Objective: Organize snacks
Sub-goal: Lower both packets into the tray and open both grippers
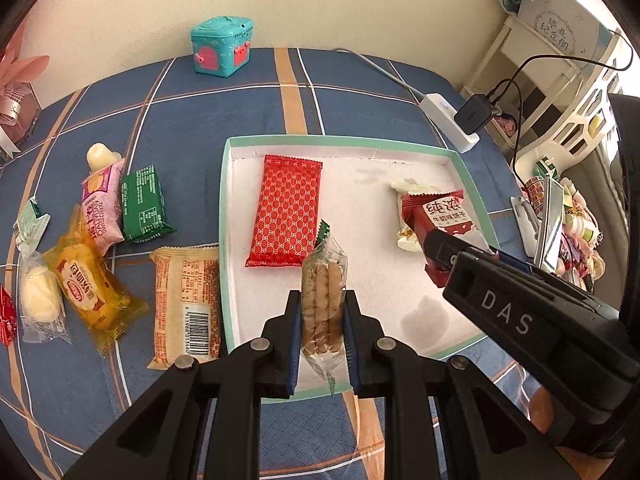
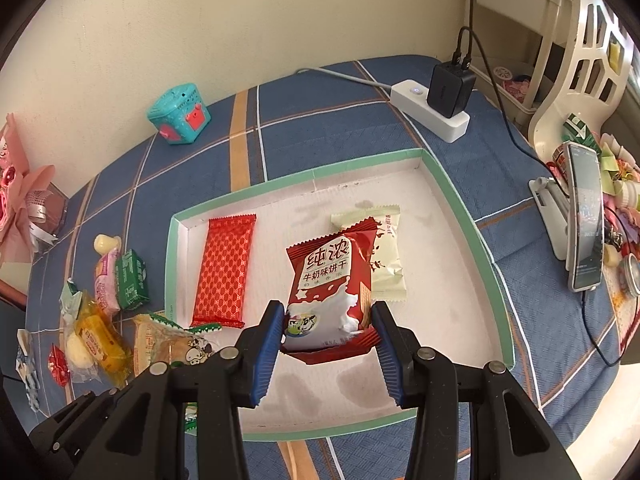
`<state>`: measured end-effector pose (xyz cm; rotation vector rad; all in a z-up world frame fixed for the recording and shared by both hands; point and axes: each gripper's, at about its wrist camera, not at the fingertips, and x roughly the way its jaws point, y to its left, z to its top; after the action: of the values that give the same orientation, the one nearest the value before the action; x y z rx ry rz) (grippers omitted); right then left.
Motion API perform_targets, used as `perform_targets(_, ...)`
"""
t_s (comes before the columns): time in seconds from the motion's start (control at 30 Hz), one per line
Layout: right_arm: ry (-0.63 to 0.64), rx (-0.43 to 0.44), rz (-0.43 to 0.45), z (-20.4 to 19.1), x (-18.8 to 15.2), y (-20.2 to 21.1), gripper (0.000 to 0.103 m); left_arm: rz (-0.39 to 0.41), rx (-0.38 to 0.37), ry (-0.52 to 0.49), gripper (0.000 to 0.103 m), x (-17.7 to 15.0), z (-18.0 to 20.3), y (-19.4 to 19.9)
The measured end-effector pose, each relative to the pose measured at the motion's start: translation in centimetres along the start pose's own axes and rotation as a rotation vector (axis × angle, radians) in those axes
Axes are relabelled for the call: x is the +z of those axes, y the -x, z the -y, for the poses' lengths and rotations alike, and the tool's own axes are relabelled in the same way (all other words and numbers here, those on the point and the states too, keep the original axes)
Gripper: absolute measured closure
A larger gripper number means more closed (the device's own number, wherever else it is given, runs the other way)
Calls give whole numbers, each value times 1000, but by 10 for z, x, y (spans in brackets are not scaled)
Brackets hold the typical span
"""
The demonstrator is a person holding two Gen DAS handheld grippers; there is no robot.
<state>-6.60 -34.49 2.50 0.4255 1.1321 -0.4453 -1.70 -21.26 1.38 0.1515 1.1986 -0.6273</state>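
Observation:
A white tray with a green rim (image 1: pixel 225 216) (image 2: pixel 452 184) lies on the blue plaid cloth. In it lie a red patterned packet (image 1: pixel 286 210) (image 2: pixel 224 272) and a cream packet (image 2: pixel 386 256). My left gripper (image 1: pixel 322 304) is shut on a clear packet of biscuit sticks (image 1: pixel 323 300), held over the tray's near part. My right gripper (image 2: pixel 326 320) is shut on a red milk-biscuit packet (image 2: pixel 330 284) (image 1: pixel 444 216) over the tray, just above the cream packet. Several loose snacks lie left of the tray, among them a yellow packet (image 1: pixel 86 288), a green one (image 1: pixel 144 204) and a tan one (image 1: pixel 186 304).
A teal toy chest (image 1: pixel 222 46) stands at the back by the wall. A white power strip with a black charger (image 2: pixel 440 108) and cables lies at the back right. A phone on a stand (image 2: pixel 582 220) and clutter stand at the right edge.

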Motion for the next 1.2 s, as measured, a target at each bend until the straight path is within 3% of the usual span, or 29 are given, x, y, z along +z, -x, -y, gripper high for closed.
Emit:
perform_targets(0.23, 5, -8, -40, -1, -3, -14, 55, -17, -29, 8, 83, 3, -2, -13)
perform_targets(0.4, 5, -30, -59, 0, -5, -19, 55, -61, -92, 39, 83, 1, -5, -26)
perform_targets(0.83, 22, -43, -103, -3, -5, -30, 55, -121, -85, 101, 83, -1, -23, -43)
perform_targets(1.2, 49, -56, -135, -7, -6, -40, 53, -167, -26, 125, 65, -5, -33, -52)
